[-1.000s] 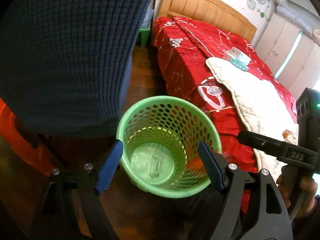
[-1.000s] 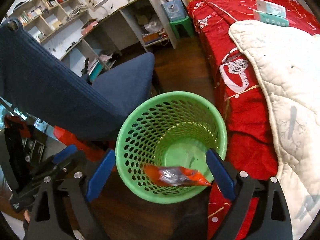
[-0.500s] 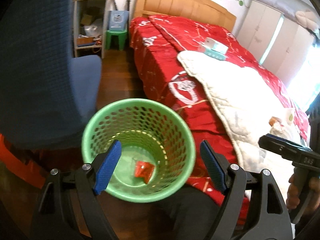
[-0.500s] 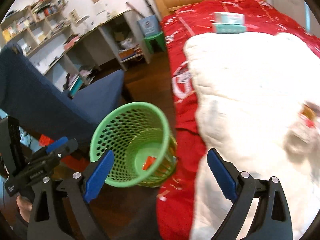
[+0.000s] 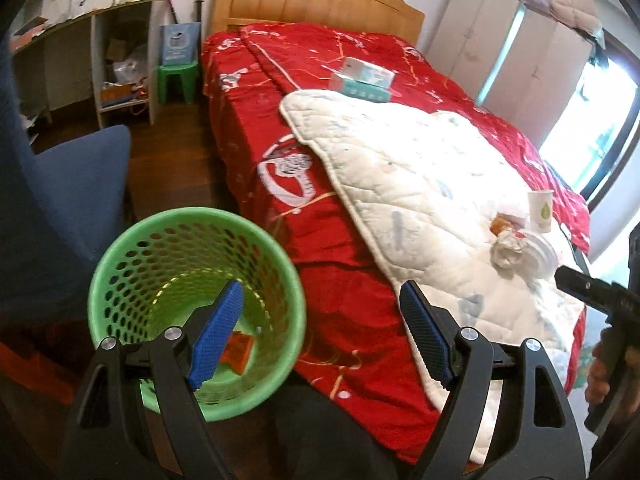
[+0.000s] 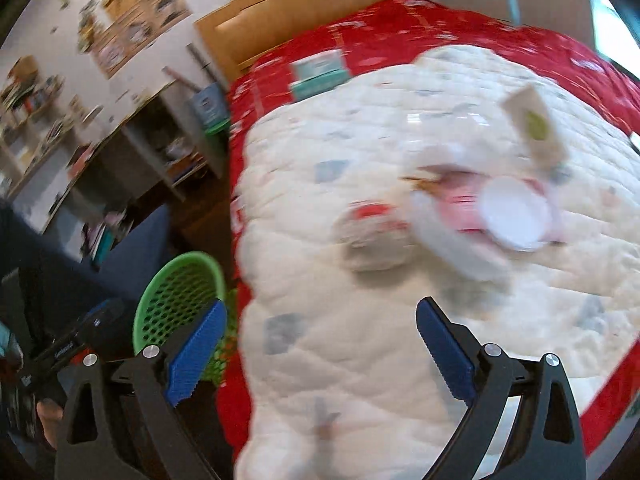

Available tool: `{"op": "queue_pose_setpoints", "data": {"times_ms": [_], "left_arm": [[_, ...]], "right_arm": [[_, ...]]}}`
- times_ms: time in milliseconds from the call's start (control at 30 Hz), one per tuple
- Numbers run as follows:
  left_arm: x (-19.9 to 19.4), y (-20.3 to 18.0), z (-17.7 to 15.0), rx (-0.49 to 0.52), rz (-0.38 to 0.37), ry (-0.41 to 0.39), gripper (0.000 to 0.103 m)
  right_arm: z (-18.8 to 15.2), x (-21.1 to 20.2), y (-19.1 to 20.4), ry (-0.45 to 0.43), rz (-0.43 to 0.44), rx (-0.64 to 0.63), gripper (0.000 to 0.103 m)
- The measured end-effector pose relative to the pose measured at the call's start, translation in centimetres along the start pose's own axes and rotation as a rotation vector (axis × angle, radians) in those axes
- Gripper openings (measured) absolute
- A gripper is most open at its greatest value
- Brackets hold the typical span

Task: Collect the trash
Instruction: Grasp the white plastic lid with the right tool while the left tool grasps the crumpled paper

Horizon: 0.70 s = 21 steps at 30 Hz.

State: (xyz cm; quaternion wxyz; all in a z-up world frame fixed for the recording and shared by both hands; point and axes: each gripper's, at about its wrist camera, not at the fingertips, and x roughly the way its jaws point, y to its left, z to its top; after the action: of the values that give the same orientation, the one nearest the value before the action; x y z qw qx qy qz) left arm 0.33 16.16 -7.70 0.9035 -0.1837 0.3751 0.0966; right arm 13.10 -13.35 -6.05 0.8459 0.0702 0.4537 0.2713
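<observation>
A green perforated waste basket (image 5: pixel 120 256) stands on the wood floor beside the bed; it also shows in the right wrist view (image 6: pixel 160 300). A red wrapper (image 5: pixel 240 350) lies at its bottom. My left gripper (image 5: pixel 320 336) is open and empty above the basket's right rim. My right gripper (image 6: pixel 320 352) is open and empty over the white quilt (image 6: pixel 360 360). Trash lies on the quilt: a crumpled tissue (image 5: pixel 508 250), a paper cup (image 5: pixel 540 210), a white lid (image 6: pixel 516 220) and a small orange wrapper (image 5: pixel 502 224). The right wrist view is blurred.
The bed has a red cover (image 5: pixel 340 300) and a wooden headboard (image 5: pixel 312 0). A teal box (image 5: pixel 364 78) lies near the pillows. A blue chair (image 5: pixel 68 184) stands left of the basket. A desk with shelves (image 5: pixel 120 60) and a green stool (image 5: pixel 178 80) are behind.
The red wrapper left my right gripper and fell into the basket. My right gripper swung right over the quilt toward the trash pile. My left gripper shifted right of the basket.
</observation>
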Motion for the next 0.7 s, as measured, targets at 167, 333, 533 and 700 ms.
{"op": "queue_pose_setpoints", "data": {"times_ms": [167,333,533,700], "left_arm": [[0.7,-1.6,0.1,0.023,-0.015,0.01,0.079],[1.5,-2.6,0.0,0.036,-0.025,0.033,0.079],[2.3,-3.9,0.3,0.064,-0.03,0.046,0.079],[3.1,-5.2,0.7,0.089,-0.041,0.055,0.079]], "right_arm": [[1.2,-0.2,-4.6,-0.004,-0.018,0.119,0.093],[1.8,0.9,-8.7,0.016,0.027,0.247,0.093],[2.8,2.6,-10.5,0.041,0.071,0.332,0.093],[3.4,3.8,-11.6,0.059,0.092,0.379,0.093]]}}
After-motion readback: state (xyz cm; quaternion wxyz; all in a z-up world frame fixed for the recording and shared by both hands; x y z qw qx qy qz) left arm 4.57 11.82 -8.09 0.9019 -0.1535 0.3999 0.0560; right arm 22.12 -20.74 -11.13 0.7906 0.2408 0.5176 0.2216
